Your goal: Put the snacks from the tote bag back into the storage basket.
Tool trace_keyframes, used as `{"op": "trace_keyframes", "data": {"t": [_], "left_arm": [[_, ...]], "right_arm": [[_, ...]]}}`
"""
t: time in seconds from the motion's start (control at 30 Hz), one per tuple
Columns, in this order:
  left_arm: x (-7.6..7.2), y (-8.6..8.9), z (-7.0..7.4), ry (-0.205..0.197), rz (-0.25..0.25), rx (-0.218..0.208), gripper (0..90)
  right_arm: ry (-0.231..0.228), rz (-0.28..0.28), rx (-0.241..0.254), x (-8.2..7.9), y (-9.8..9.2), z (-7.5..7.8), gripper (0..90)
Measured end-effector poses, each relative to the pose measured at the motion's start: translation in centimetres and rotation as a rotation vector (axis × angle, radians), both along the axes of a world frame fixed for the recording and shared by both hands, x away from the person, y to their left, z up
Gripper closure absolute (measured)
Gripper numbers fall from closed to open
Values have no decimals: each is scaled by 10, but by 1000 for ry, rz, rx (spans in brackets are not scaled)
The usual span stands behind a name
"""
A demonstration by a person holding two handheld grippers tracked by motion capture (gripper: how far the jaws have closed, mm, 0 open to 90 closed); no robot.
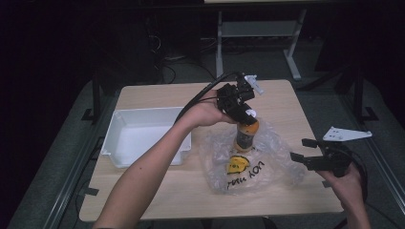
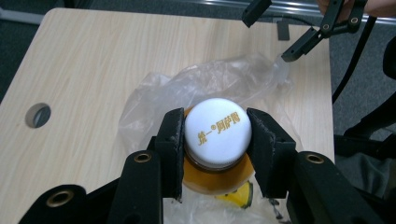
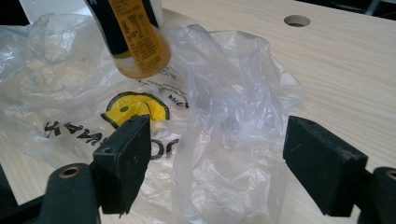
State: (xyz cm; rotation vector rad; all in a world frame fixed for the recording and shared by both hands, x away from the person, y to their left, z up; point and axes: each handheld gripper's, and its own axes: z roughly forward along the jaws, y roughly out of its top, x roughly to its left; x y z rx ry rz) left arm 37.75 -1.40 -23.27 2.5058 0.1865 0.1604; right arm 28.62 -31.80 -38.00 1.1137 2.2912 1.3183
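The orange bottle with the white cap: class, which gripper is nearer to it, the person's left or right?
Left. The left gripper is shut on the white cap of the orange bottle, holding it over the plastic bag. The right gripper hovers open at the bag's edge, apart from the bottle.

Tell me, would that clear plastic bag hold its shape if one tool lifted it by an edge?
Probably not. The plastic bag is thin and crumpled into soft folds, so it would likely droop. It looks very light, and its glossy film may slip between the right tool's open pads.
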Motion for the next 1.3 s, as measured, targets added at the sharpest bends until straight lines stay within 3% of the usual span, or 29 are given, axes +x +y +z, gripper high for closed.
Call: {"op": "trace_keyframes", "data": {"t": [0.4, 0.5, 0.97, 1.3], "left_arm": [[-2, 14, 13, -23, 22, -3, 591], [-3, 19, 17, -22, 23, 1, 590], [-6, 39, 34, -46, 39, 8, 591], [-4, 56, 41, -51, 50, -12, 591]], "right_arm": [[-1, -2, 6, 1, 0, 0, 223], [3, -7, -17, 2, 2, -1, 216], [2, -8, -36, 2, 6, -4, 210], [-3, -14, -35, 2, 6, -5, 209]]}}
